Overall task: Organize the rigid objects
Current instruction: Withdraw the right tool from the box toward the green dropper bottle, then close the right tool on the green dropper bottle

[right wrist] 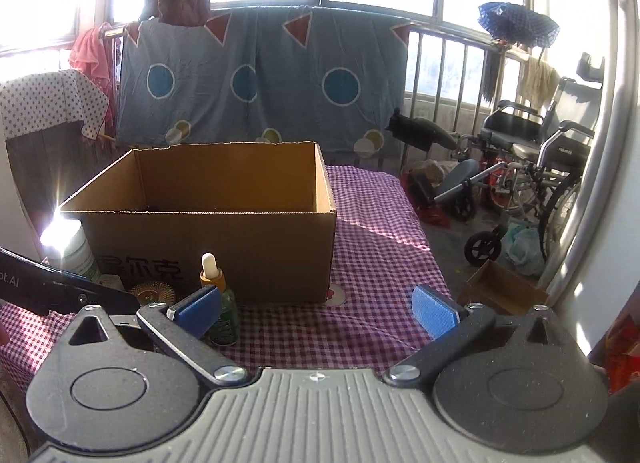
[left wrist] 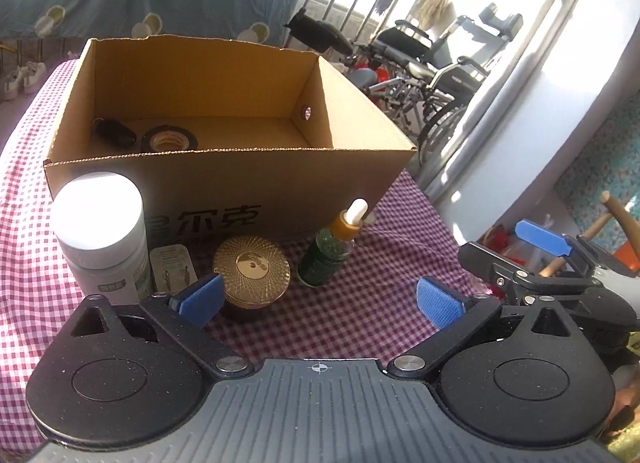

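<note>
An open cardboard box [left wrist: 224,179] stands on the checked tablecloth [left wrist: 360,303]; inside lie a black tape roll [left wrist: 170,139] and a dark object [left wrist: 114,131]. In front of it stand a white-capped bottle [left wrist: 102,235], a small white packet [left wrist: 172,267], a gold-lidded jar [left wrist: 252,277] and a green dropper bottle [left wrist: 330,249]. My left gripper [left wrist: 320,301] is open and empty just short of the jar and dropper bottle. My right gripper [right wrist: 316,309] is open and empty, right of the dropper bottle [right wrist: 222,303], facing the box [right wrist: 224,223]. It also shows in the left wrist view [left wrist: 540,259].
A wheelchair [right wrist: 532,179] and clutter stand on the floor beyond the table's right edge. A small cardboard box [right wrist: 500,291] sits on the floor at right. A blue patterned blanket [right wrist: 260,79] hangs on a railing behind the table.
</note>
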`<action>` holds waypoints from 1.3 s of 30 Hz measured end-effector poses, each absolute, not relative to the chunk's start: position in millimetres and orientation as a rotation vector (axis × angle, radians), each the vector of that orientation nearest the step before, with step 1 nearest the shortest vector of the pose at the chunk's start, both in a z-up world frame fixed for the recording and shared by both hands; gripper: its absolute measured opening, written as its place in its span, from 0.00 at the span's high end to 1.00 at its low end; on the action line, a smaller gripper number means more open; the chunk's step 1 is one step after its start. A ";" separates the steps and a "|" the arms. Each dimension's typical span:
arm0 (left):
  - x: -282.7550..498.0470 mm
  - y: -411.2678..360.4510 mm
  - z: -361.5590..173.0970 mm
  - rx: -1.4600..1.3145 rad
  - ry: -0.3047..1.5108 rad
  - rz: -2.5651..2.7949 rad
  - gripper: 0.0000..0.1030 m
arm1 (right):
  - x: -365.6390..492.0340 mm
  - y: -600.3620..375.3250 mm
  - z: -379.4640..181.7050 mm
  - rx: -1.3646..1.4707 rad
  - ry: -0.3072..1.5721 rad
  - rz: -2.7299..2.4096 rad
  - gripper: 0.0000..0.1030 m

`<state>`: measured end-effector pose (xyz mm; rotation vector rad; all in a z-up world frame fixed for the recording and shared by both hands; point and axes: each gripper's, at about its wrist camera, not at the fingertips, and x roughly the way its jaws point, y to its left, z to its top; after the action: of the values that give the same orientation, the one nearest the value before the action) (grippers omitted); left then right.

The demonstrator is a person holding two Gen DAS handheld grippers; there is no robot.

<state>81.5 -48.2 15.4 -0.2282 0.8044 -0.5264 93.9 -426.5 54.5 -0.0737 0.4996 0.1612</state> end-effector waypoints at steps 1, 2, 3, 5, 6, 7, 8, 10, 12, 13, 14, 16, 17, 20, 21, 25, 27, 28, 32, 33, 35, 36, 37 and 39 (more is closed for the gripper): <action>79.4 -49.0 16.7 -0.209 0.792 -0.530 0.00 | 95.0 -429.5 54.5 -0.069 0.492 0.170 0.00; 78.7 -51.4 17.3 -0.181 0.795 -0.521 0.00 | 95.5 -432.2 55.3 -0.063 0.485 0.181 0.00; 78.9 -54.8 17.7 -0.144 0.805 -0.509 0.00 | 95.0 -433.5 55.3 -0.056 0.478 0.193 0.00; 78.0 -60.5 17.7 -0.087 0.795 -0.497 0.00 | 92.3 -436.2 55.9 -0.042 0.459 0.242 0.00; 77.6 -62.2 17.8 -0.074 0.793 -0.498 0.00 | 91.1 -437.1 56.3 -0.035 0.452 0.260 0.00; 77.5 -63.4 17.7 -0.073 0.798 -0.501 0.00 | 89.8 -437.2 57.5 -0.027 0.448 0.275 0.00; 77.6 -64.4 17.6 -0.077 0.802 -0.506 0.00 | 89.2 -437.0 58.0 -0.023 0.447 0.279 0.00; 77.3 -63.4 16.5 -0.073 0.807 -0.508 0.00 | 87.8 -437.7 58.6 -0.015 0.444 0.291 0.00; 75.7 -66.3 16.5 -0.038 0.795 -0.490 0.00 | 87.6 -438.9 58.6 -0.001 0.447 0.295 0.00; 74.5 -68.0 16.8 -0.017 0.784 -0.483 0.00 | 88.1 -439.6 58.7 0.006 0.450 0.295 0.00; 73.1 -69.6 16.9 0.001 0.771 -0.479 0.00 | 88.4 -441.0 58.5 0.015 0.453 0.293 0.00; 70.9 -72.4 18.3 0.023 0.746 -0.472 0.01 | 89.6 -443.8 57.6 0.036 0.462 0.296 0.00; 70.8 -72.6 18.7 0.028 0.738 -0.477 0.01 | 90.7 -445.2 56.7 0.051 0.468 0.298 0.00; 70.9 -77.1 18.7 0.046 0.709 -0.493 0.01 | 96.4 -449.9 52.1 0.127 0.496 0.318 0.00; 71.1 -79.4 18.3 0.058 0.697 -0.504 0.01 | 98.8 -450.5 51.1 0.148 0.506 0.325 0.00; 71.6 -91.6 14.1 0.130 0.641 -0.538 0.08 | 109.2 -447.0 49.0 0.200 0.533 0.340 0.00; 72.0 -97.9 11.3 0.168 0.614 -0.539 0.09 | 113.3 -441.6 48.9 0.203 0.539 0.348 0.00; 72.9 -101.0 9.5 0.186 0.602 -0.540 0.12 | 115.6 -439.1 49.1 0.205 0.542 0.356 0.01; 79.4 -108.5 3.2 0.213 0.591 -0.551 0.31 | 126.5 -425.5 47.3 0.195 0.564 0.383 0.16; 81.4 -109.3 2.4 0.208 0.594 -0.553 0.33 | 129.6 -423.4 46.2 0.190 0.572 0.389 0.25; 85.3 -109.2 1.1 0.197 0.596 -0.559 0.39 | 137.5 -417.3 42.6 0.180 0.596 0.412 0.33; 86.8 -109.1 0.8 0.193 0.594 -0.562 0.41 | 140.5 -415.1 41.1 0.177 0.605 0.422 0.36; 88.4 -109.1 0.4 0.189 0.595 -0.564 0.43 | 144.6 -412.0 39.6 0.171 0.614 0.436 0.36; 91.3 -109.4 -0.3 0.185 0.599 -0.565 0.48 | 150.1 -406.4 36.3 0.160 0.628 0.456 0.41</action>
<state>91.3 -109.4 -0.3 0.1850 0.5993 -0.5653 150.1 -406.4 36.3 0.1602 0.6279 0.4558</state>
